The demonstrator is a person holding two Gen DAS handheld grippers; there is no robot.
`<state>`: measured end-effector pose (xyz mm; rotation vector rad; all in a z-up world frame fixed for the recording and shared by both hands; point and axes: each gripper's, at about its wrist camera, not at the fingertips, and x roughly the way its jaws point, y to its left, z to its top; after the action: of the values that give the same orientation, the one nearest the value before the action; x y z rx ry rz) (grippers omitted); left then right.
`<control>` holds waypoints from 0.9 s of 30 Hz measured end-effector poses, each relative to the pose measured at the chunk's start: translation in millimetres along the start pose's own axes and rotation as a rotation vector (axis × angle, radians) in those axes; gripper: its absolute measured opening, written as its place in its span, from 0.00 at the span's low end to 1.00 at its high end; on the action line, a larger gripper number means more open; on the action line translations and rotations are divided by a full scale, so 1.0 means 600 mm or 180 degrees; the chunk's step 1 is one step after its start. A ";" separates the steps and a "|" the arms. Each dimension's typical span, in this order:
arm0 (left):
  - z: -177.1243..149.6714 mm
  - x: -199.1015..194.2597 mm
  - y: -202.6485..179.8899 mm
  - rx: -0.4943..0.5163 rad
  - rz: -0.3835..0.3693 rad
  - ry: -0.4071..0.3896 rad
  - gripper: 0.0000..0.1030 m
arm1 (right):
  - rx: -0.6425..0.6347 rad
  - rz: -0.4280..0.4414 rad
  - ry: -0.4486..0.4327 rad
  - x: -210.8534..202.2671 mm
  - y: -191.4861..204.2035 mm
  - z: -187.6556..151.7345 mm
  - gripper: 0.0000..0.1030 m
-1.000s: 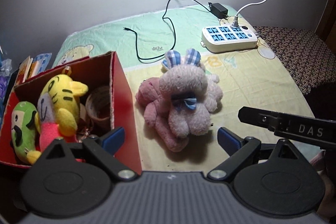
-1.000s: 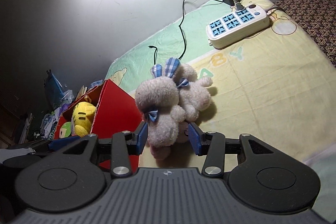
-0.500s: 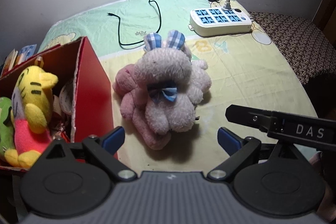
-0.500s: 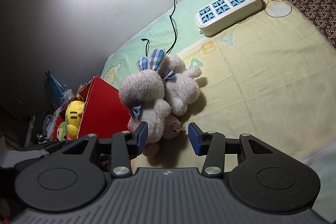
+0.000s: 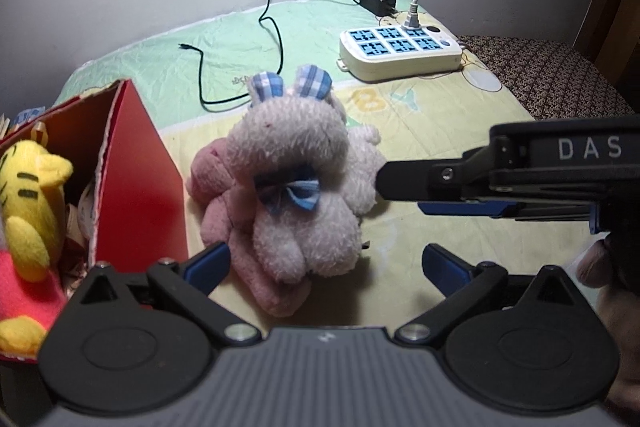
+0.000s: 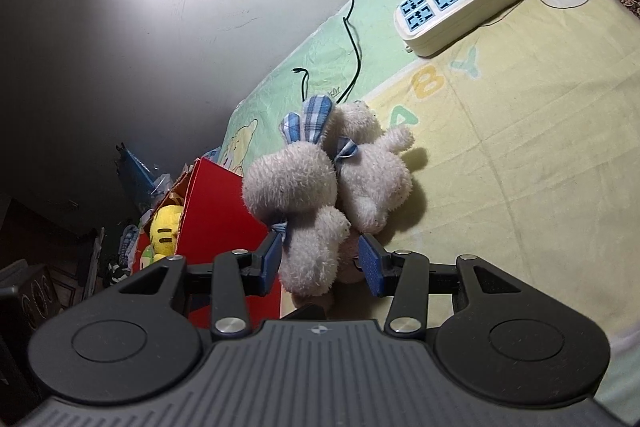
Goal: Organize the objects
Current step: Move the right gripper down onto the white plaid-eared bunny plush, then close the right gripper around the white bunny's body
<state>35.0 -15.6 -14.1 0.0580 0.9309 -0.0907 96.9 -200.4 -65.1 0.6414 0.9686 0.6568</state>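
Observation:
A whitish plush rabbit (image 5: 296,187) with blue plaid ears and bow lies on a pink plush (image 5: 216,203) and against a second white plush (image 6: 376,179) on the bed sheet (image 5: 420,131). Left of the pile stands a red box (image 5: 136,167) holding a yellow tiger plush (image 5: 28,187). My left gripper (image 5: 326,267) is open just in front of the pile. My right gripper (image 6: 320,261) is open, its blue pads on either side of the rabbit's (image 6: 308,203) lower body. In the left wrist view the right gripper (image 5: 400,187) reaches in from the right.
A white power strip (image 5: 400,55) with a plugged charger and a loose black cable (image 5: 276,39) lies at the back of the sheet by the wall. Brown patterned fabric (image 5: 560,75) borders the right. Clutter sits on the floor beyond the box (image 6: 128,171).
Both grippers have moved closer to the plush pile. The right gripper has advanced until the rabbit's body sits between its fingers; its opening looks unchanged.

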 end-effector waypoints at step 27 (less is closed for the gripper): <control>0.036 0.111 0.048 -0.0096 -0.0034 0.0016 0.85 | -0.0184 0.0409 0.0394 0.136 -0.005 0.046 0.59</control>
<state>94.5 7.6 -54.5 0.0253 0.9373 -0.0865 155.4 -146.6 -98.5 0.6211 1.0250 0.8434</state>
